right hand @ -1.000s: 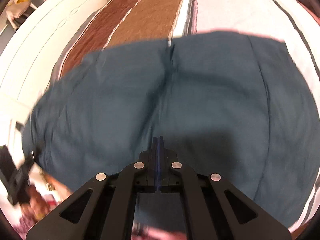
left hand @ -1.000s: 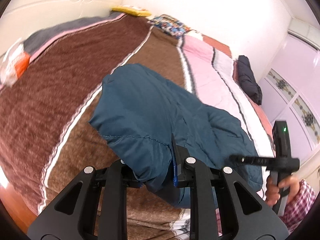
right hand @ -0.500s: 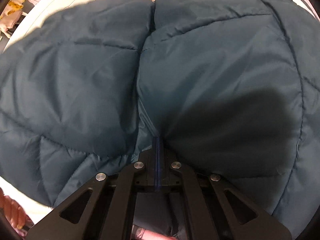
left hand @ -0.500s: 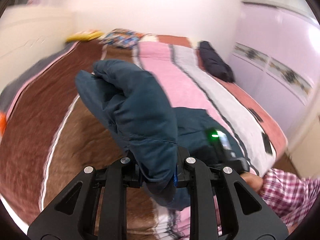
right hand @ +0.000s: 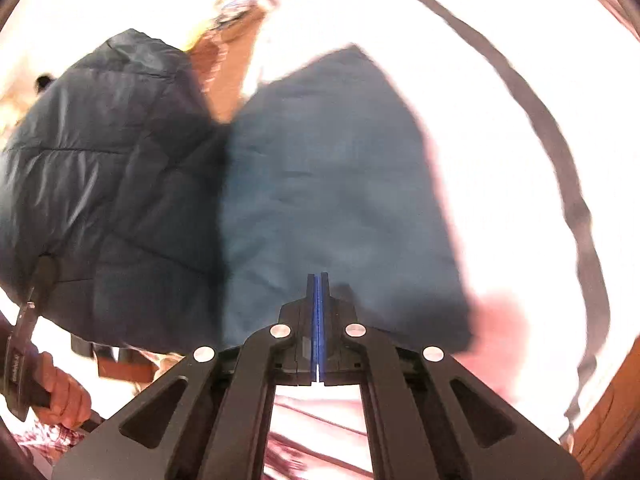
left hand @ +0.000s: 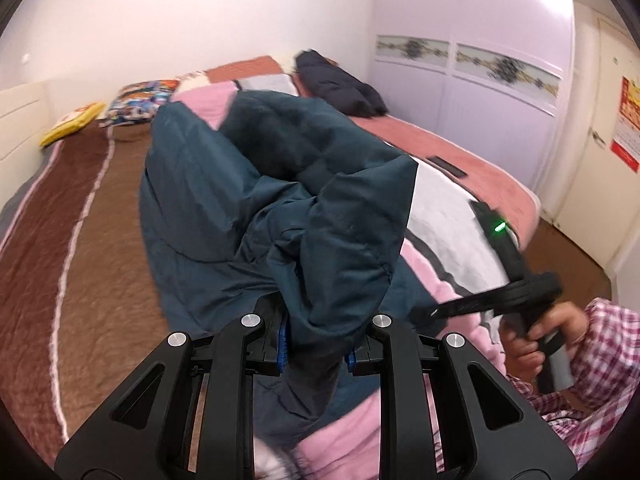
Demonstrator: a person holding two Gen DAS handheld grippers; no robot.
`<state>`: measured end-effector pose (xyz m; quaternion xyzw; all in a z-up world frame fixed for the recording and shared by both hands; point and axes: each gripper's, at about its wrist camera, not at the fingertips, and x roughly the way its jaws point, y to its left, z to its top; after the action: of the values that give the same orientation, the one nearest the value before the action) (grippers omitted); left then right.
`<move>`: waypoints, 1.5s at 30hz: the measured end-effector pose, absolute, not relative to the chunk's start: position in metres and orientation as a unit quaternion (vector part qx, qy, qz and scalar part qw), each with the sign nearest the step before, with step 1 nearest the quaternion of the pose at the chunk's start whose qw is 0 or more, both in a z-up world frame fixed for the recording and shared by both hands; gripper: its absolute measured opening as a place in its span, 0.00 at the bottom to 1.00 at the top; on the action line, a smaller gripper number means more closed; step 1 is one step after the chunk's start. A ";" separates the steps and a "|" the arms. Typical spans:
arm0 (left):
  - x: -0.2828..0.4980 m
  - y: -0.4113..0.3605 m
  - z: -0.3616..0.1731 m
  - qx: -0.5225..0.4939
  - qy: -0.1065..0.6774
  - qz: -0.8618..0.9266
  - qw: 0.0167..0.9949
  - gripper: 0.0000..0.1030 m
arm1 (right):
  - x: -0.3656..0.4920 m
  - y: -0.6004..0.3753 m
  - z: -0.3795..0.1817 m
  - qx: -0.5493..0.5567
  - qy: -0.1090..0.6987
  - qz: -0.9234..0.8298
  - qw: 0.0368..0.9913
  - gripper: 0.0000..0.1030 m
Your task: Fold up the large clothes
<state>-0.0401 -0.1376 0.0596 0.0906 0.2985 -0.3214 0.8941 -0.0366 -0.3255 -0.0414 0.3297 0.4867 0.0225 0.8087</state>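
A dark teal padded jacket (left hand: 240, 184) lies bunched on the bed, partly lifted. My left gripper (left hand: 316, 348) is shut on a thick fold of the jacket and holds it up, so the fabric drapes over the pile. My right gripper (right hand: 318, 300) is shut with its blue pads pressed together, just above the jacket (right hand: 328, 184), with no fabric visible between them. The right gripper also shows in the left wrist view (left hand: 436, 312), held by a hand at the bed's right edge. The left gripper shows at the far left of the right wrist view (right hand: 40, 280).
The bed has a brown, pink and grey striped blanket (left hand: 80, 240). A dark folded garment (left hand: 340, 84) lies at the far end. Patterned and yellow pillows (left hand: 136, 100) sit by the headboard. A dark phone-like object (left hand: 446, 166) lies on the pink part. Wardrobe doors (left hand: 480, 92) stand on the right.
My left gripper swung right and carried the jacket fold over toward the pink side. My right gripper pulled back from the jacket, which now shows folded beneath it.
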 end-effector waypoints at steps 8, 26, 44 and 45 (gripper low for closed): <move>-0.031 -0.208 0.021 0.142 0.332 -0.369 0.856 0.19 | -0.017 -0.306 -0.098 0.364 0.504 0.030 0.783 0.01; -0.040 -0.254 -0.037 0.198 0.388 -0.402 0.805 0.36 | -0.100 -0.353 -0.077 0.433 0.417 0.006 0.799 0.01; -0.046 -0.164 0.041 0.082 0.349 -0.439 0.824 0.63 | -0.082 -0.302 -0.001 0.312 0.435 0.037 0.844 0.01; -0.032 -0.159 0.043 0.076 0.346 -0.411 0.840 0.63 | -0.083 -0.304 -0.010 0.320 0.445 0.032 0.836 0.01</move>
<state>-0.0324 -0.1592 0.0431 0.0759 0.3462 -0.4114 0.8397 -0.0826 -0.3044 -0.0103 0.3196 0.4453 0.0323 0.8358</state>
